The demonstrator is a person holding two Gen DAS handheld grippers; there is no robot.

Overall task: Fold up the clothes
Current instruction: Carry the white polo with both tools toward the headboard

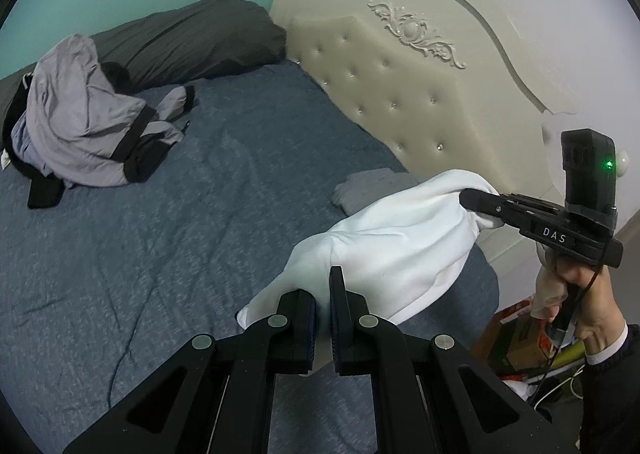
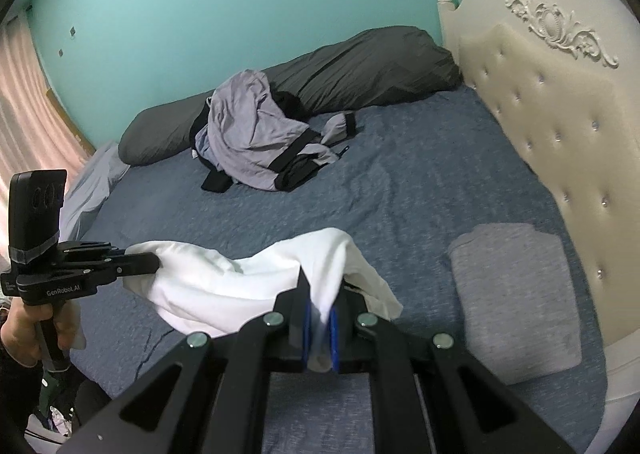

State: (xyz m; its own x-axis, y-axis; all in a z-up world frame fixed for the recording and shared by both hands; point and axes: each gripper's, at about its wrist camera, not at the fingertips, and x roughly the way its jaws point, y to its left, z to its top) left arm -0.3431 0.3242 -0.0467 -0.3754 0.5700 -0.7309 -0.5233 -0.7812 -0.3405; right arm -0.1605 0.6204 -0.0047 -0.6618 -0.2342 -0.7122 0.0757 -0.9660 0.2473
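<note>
A white garment (image 1: 400, 246) hangs stretched between my two grippers, lifted off the blue bedcover (image 1: 160, 254). In the left wrist view my left gripper (image 1: 321, 294) is shut on one edge of the cloth. My right gripper (image 1: 465, 199), held in a hand, pinches the other end. In the right wrist view the right gripper (image 2: 322, 296) is shut with a strip of the white garment (image 2: 240, 282) between its blue pads. There the left gripper (image 2: 154, 262) grips the far corner at the left.
A crumpled grey-and-black pile of clothes (image 2: 260, 141) lies mid-bed before dark pillows (image 2: 360, 65). A folded grey garment (image 2: 516, 302) rests by the cream tufted headboard (image 2: 560, 125). Clutter (image 1: 520, 342) sits on the floor beside the bed.
</note>
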